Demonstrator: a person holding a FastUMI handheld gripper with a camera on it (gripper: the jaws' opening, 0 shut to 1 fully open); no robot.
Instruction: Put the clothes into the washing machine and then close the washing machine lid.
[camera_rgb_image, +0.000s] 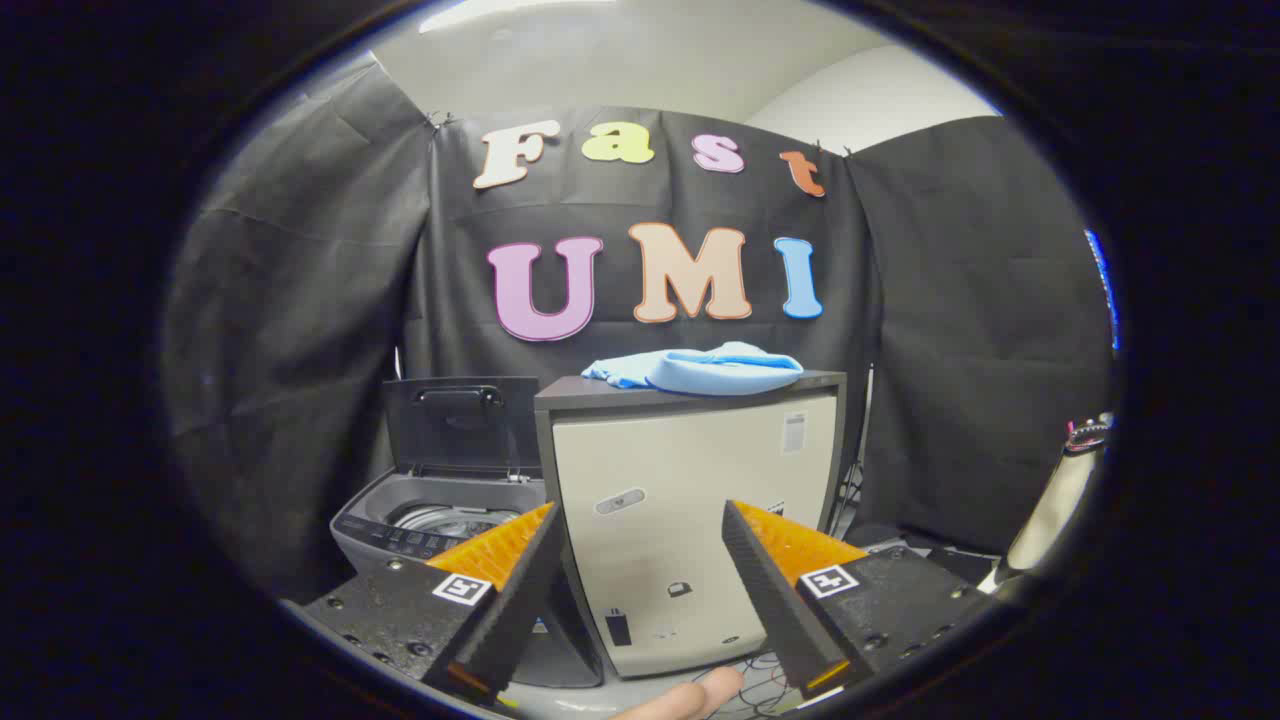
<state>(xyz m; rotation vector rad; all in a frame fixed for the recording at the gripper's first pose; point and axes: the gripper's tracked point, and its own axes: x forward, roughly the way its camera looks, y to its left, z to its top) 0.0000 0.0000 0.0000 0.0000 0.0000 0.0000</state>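
Clothes, a light-blue bundle of soft fabric (712, 368), lie heaped on the dark flat top of a cream-fronted cabinet (690, 520). The bundle's long axis runs crosswise to the fingers, with a thin, flatter tail toward the left finger's side and a rounded, thicker fold toward the right finger's side. It sits well beyond the gripper (640, 560) and higher than the fingertips, above the gap between them and a little toward the right finger.

Beyond the left finger stands the grey top-loading washing machine (440, 520), pressed against the cabinet's left side and lower than the cabinet top. Its dark lid with a handle (460, 420) is raised upright at the back, leaving the drum mouth open, and a strip of controls runs along its near rim. The left finger's tip overlaps the machine's right corner.

The fingers are spread wide apart with nothing between them; the cabinet's pale front fills the gap just ahead. Near the base of the fingers, a fingertip of a person's hand (690, 695) shows, with some tangled cables (755, 680) on the floor beside it.

Beyond the right finger hang the black cloth walls of the booth (960, 330), and a pale rounded object (1055, 500), too cut off to identify, stands well off to that side.
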